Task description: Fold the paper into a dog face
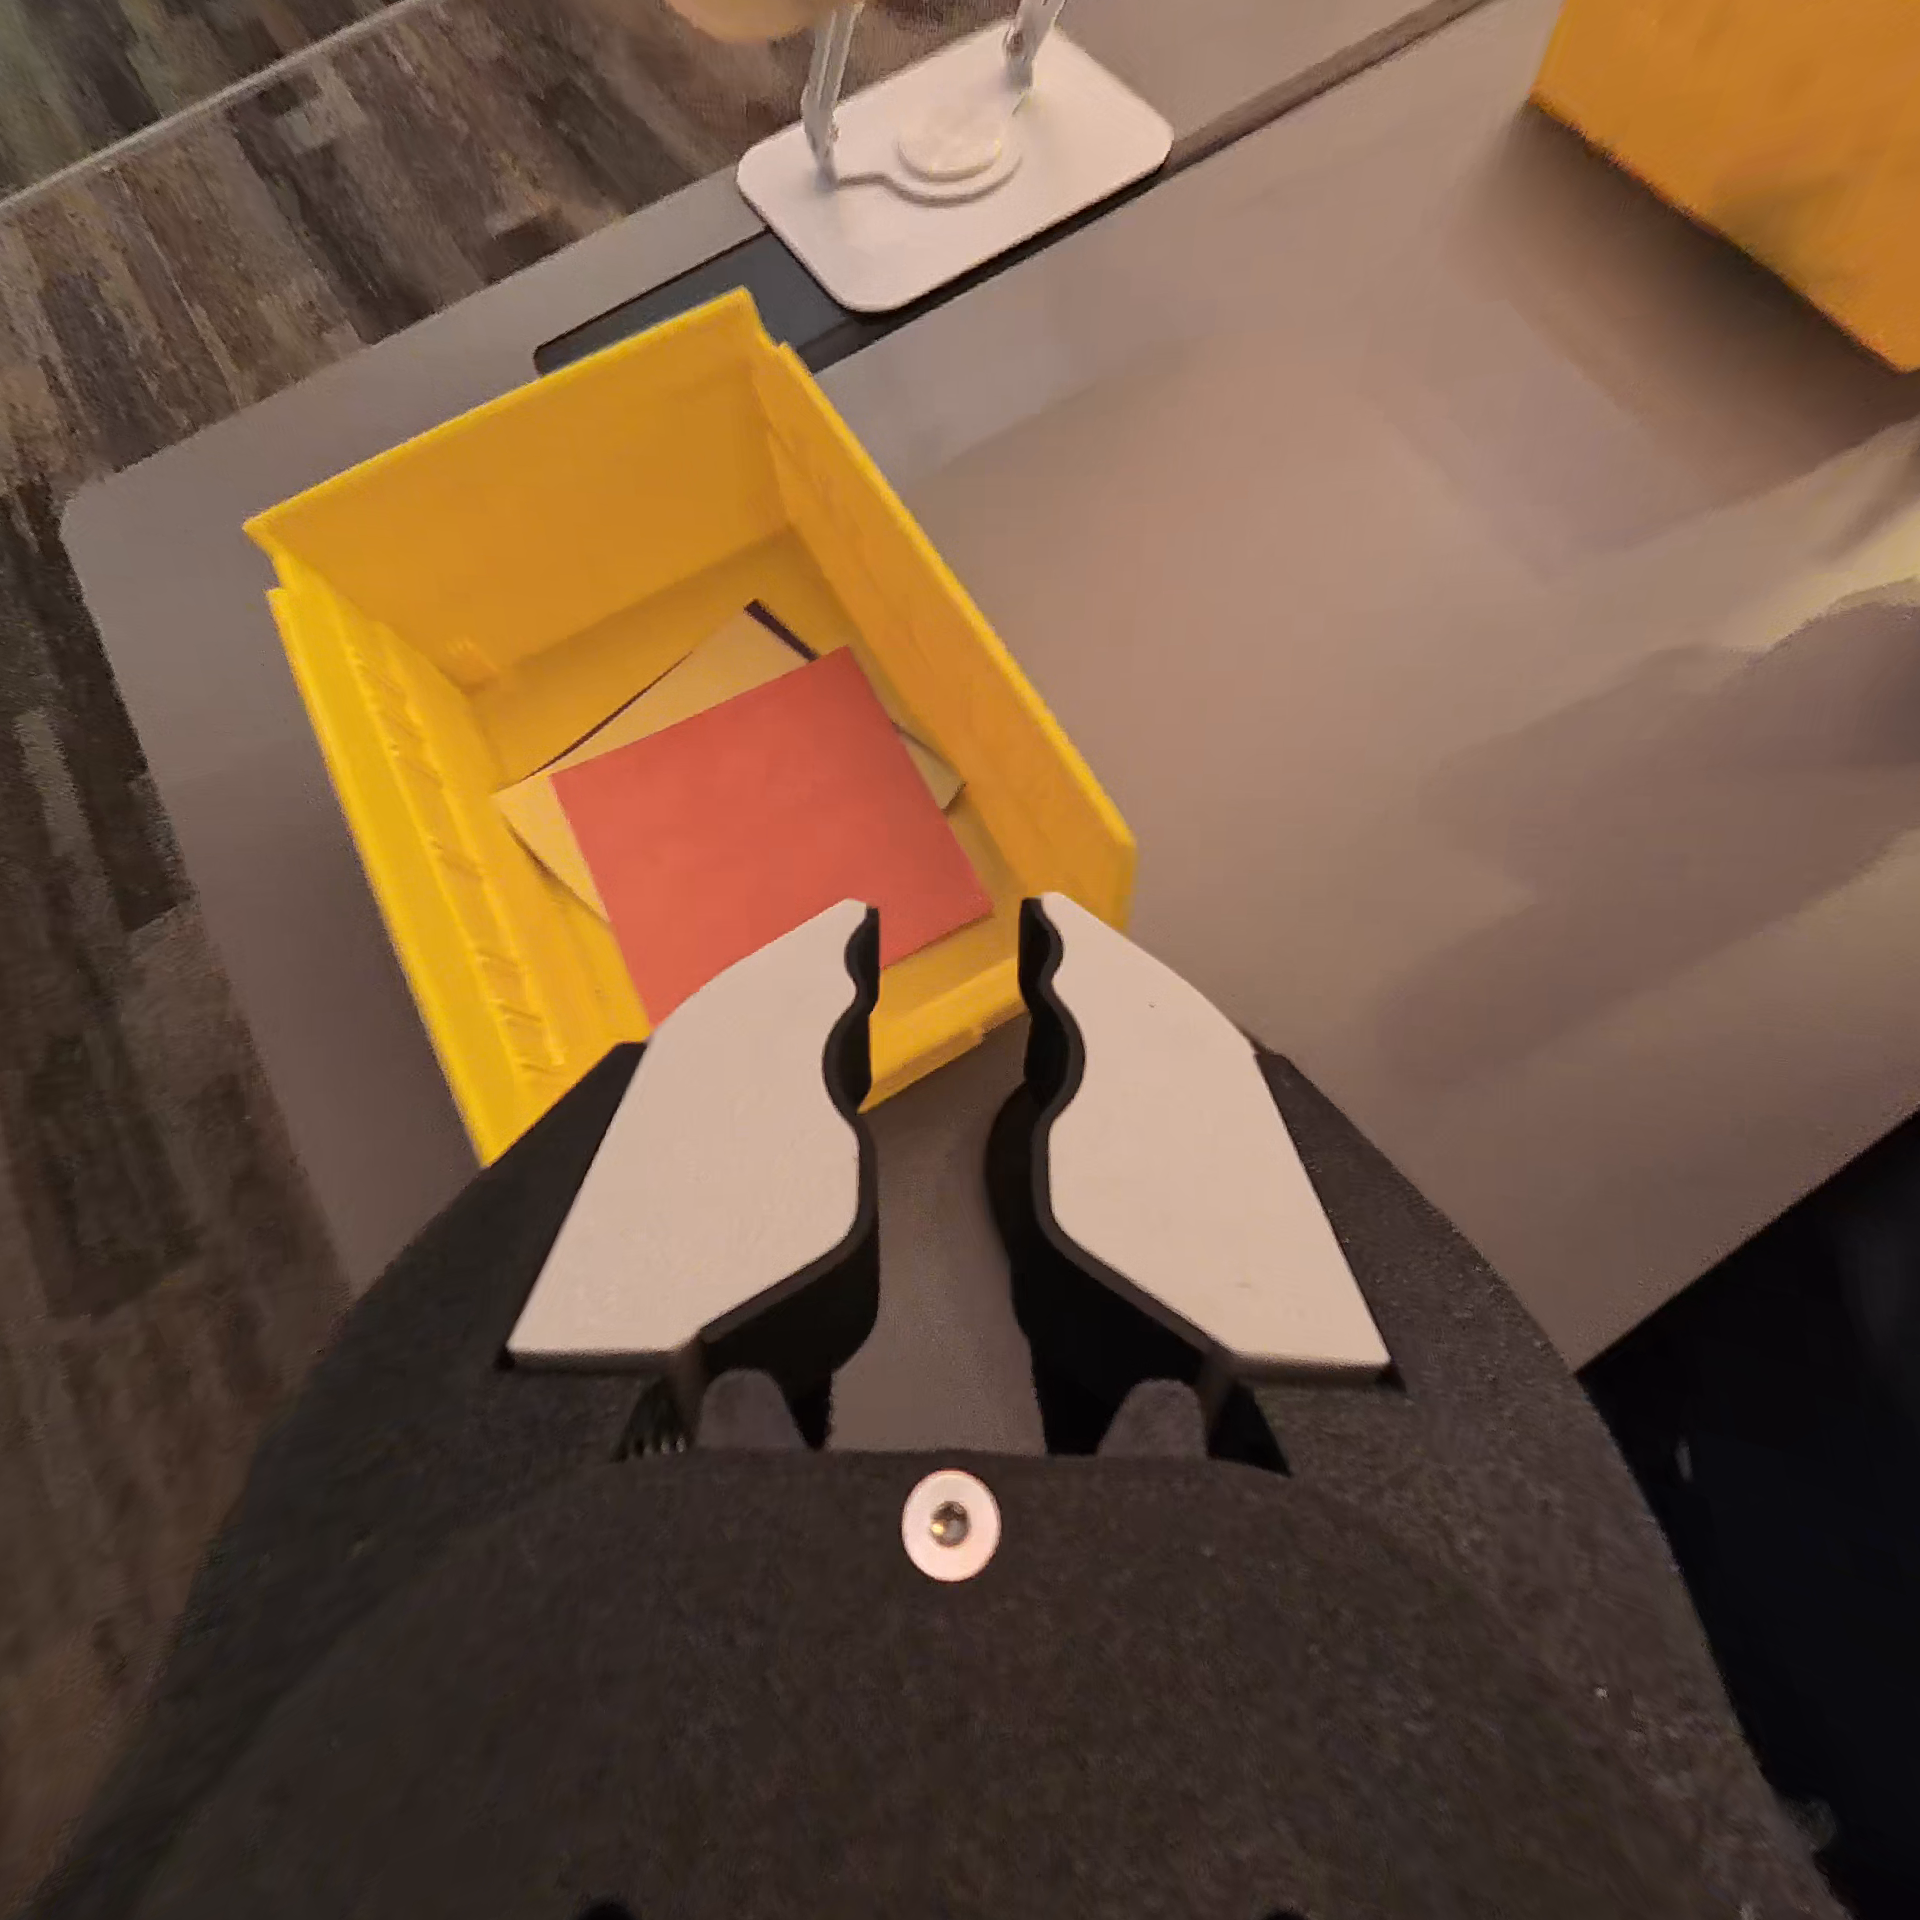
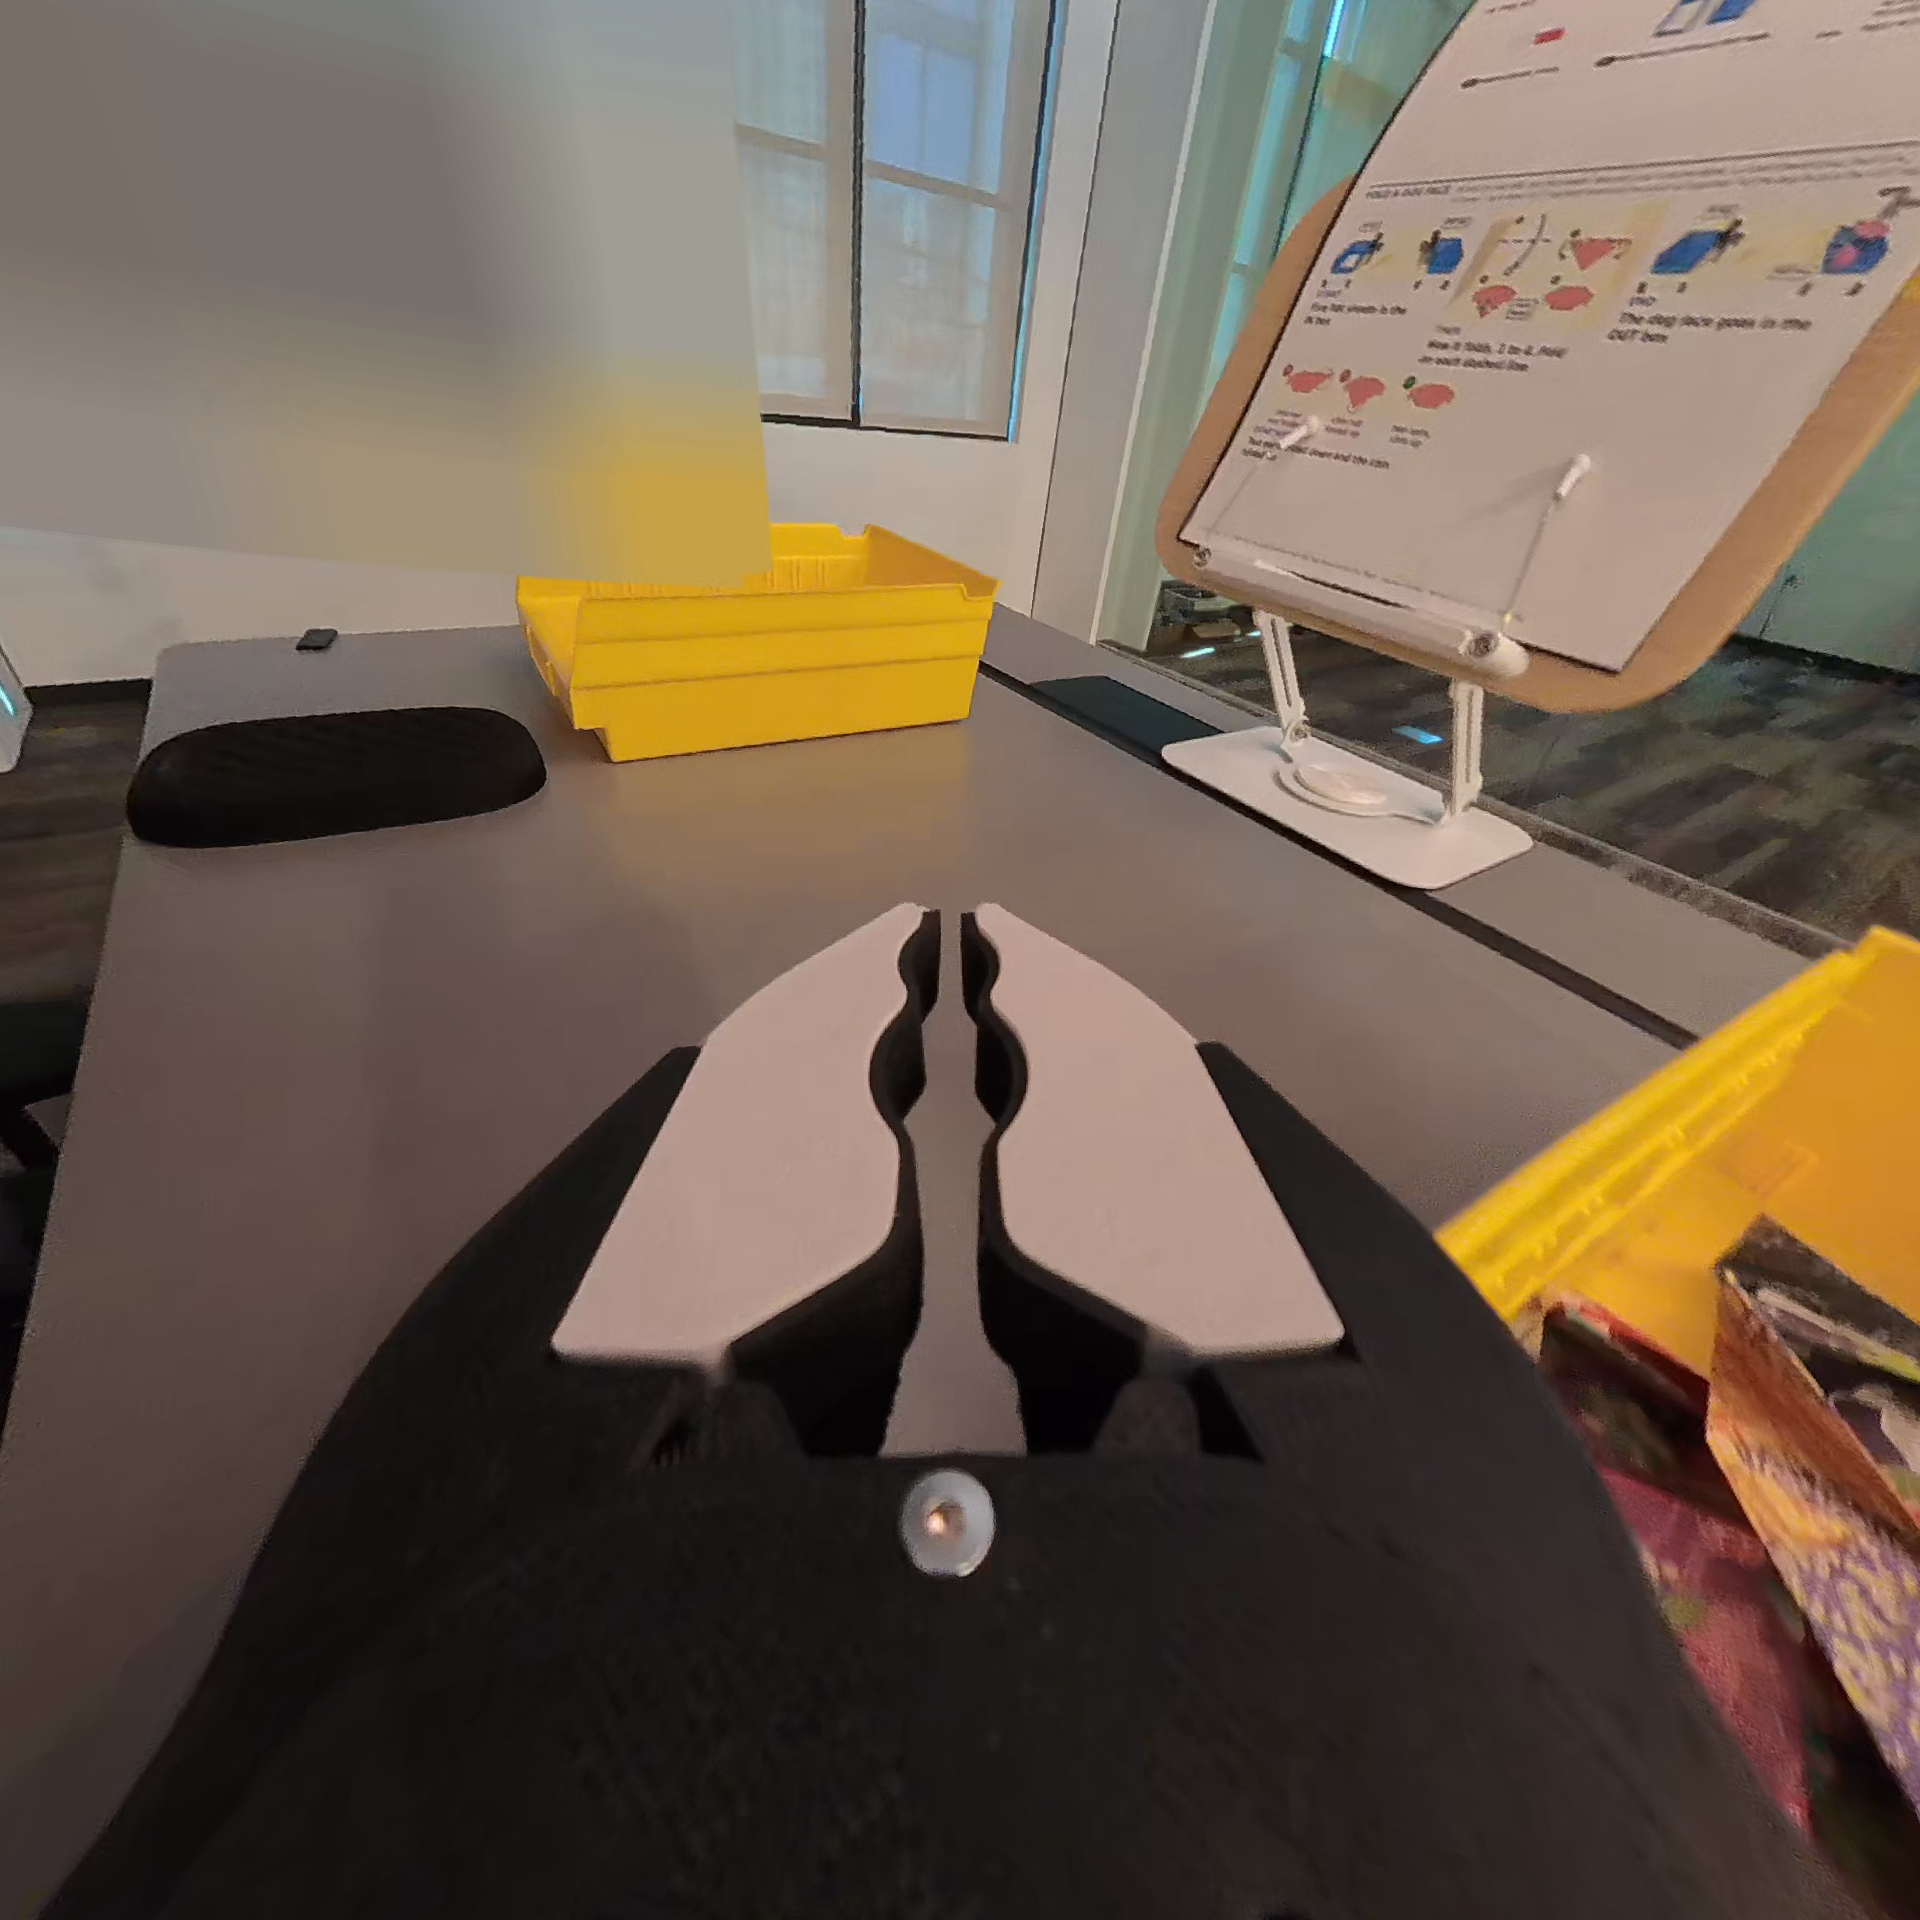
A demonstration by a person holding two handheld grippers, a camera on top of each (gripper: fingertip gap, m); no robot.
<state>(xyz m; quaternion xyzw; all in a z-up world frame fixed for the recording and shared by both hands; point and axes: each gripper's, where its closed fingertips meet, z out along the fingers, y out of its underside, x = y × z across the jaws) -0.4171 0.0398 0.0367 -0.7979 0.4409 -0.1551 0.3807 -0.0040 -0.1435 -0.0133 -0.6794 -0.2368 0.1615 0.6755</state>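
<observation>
In the left wrist view a yellow bin [image 1: 343, 727] stands on the grey table [image 1: 1351, 623]. A red square paper [image 1: 769, 810] lies on top of tan sheets [image 1: 727, 665] inside it. My left gripper [image 1: 948, 912] hovers over the bin's near edge, open and empty, with its tips just above the red paper's near corner. In the right wrist view my right gripper [image 2: 950, 916] is over bare table with its fingers drawn almost together. Only a thin slit of table shows between them and nothing is held.
A second yellow bin [image 2: 769, 665] stands far across the table, next to a black wrist rest [image 2: 332, 769]. A bin at near right [image 2: 1662, 1132] holds patterned folded papers [image 2: 1829, 1455]. An instruction sheet on a white stand [image 2: 1351, 810] is at the right edge. There is about 45 cm between the tips of the two grippers.
</observation>
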